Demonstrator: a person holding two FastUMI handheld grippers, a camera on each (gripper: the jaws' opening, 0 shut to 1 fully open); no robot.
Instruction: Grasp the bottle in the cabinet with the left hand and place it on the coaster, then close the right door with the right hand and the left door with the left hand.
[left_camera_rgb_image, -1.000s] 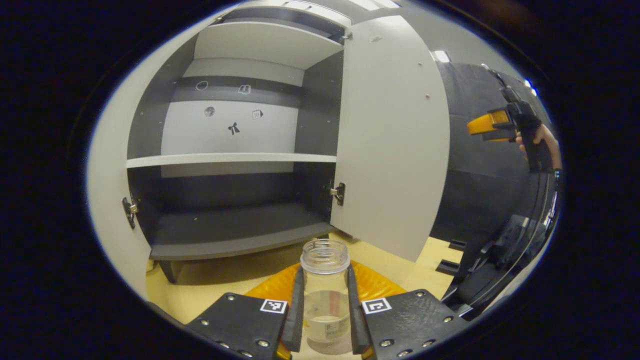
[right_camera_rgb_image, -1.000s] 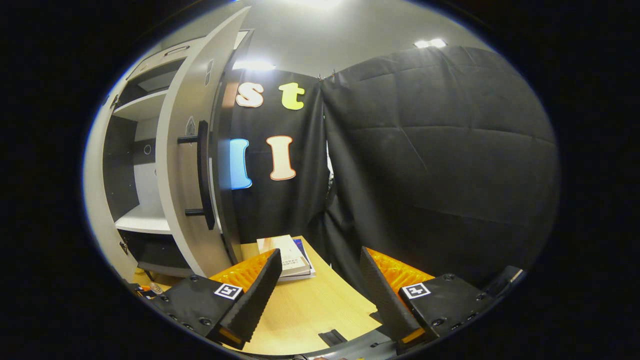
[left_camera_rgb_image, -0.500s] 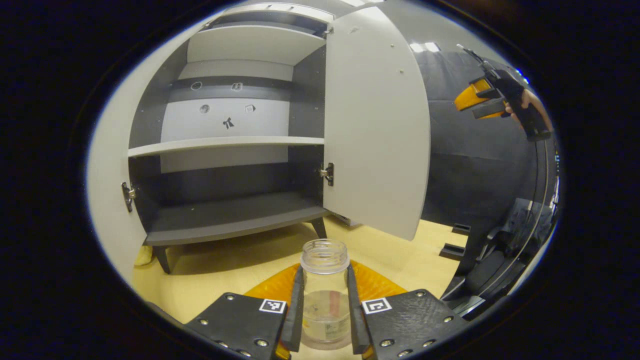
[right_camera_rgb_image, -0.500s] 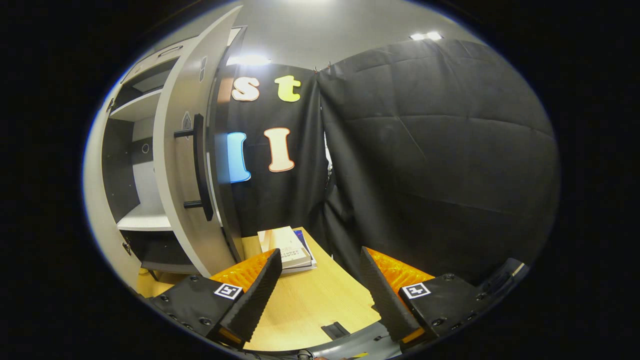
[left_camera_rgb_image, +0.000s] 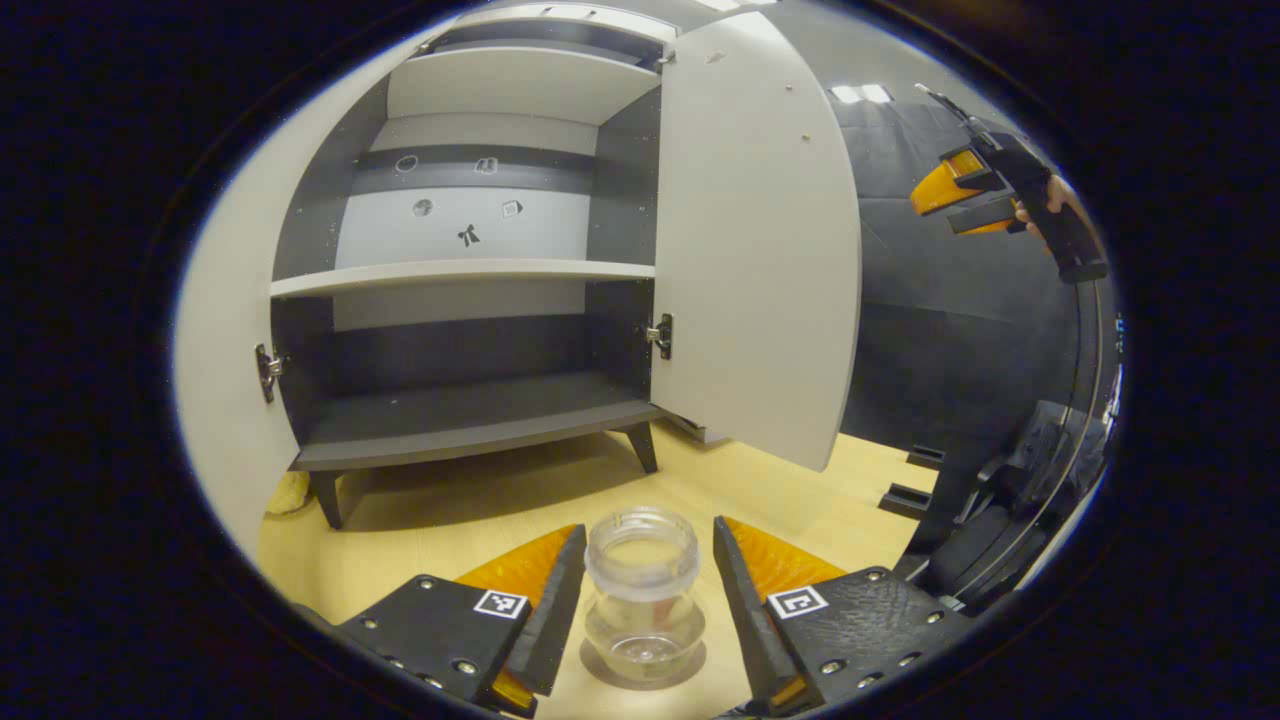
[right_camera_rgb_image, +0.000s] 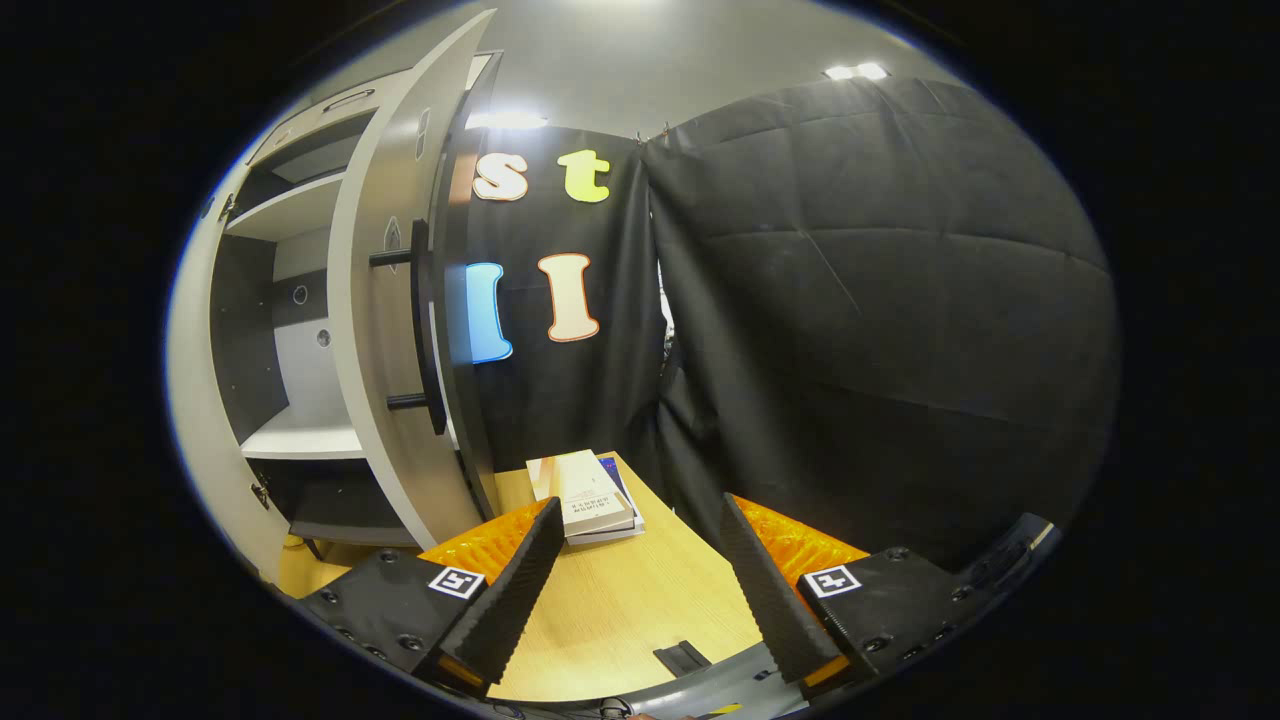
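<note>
Under the bottle (left_camera_rgb_image: 643, 605) a dark disc's rim peeks out, mostly hidden. Beside the bottle, the left door's (left_camera_rgb_image: 215, 400) outer face is cut off.

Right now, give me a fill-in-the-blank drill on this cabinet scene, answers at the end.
1. The left gripper has its fingers ____ on either side of the bottle.
2. The bottle stands upright with no ____ on its mouth.
3. The cabinet's right door is ____.
4. Beyond the right gripper, a stack of ____ lies on the table.

Answers: open; lid; open; books
</note>
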